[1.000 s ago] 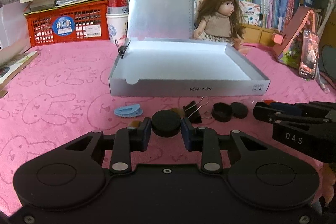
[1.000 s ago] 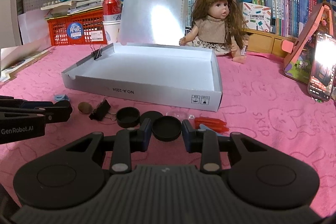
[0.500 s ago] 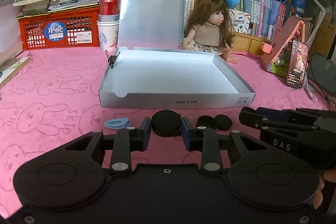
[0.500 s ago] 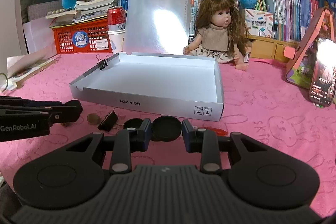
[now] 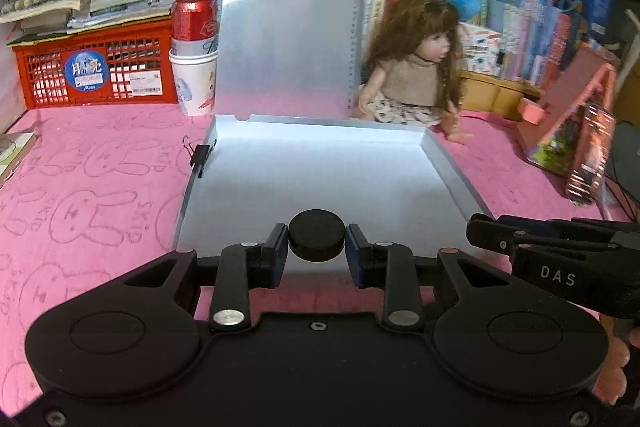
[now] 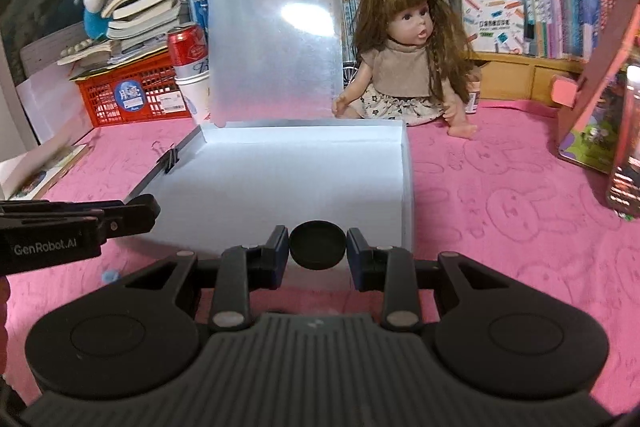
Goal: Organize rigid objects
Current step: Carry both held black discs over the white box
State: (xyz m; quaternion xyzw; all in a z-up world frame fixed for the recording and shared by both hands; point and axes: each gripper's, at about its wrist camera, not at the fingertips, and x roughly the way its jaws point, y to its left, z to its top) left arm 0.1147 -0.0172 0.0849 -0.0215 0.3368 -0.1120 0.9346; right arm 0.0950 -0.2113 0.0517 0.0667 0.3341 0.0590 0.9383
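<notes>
An open grey file box (image 5: 320, 163) lies on the pink cloth, its clear lid standing up behind. My left gripper (image 5: 317, 242) is shut on a round black cap (image 5: 317, 235) and holds it above the box's near edge. My right gripper (image 6: 317, 246) is shut on a second round black cap (image 6: 317, 243) and holds it over the box's near right part (image 6: 280, 187). Each gripper shows at the side of the other's view: the right one (image 5: 544, 243), the left one (image 6: 76, 223).
A black binder clip (image 5: 200, 155) grips the box's left wall. A doll (image 5: 412, 67) sits behind the box. A red crate (image 5: 92, 75), a soda can on a paper cup (image 5: 194, 47) and books stand at the back left. A phone (image 5: 592, 155) leans at the right.
Both grippers rose and moved forward with their caps, from above the loose items on the cloth to over the box's near edge. The small items in front of the box have dropped out of view.
</notes>
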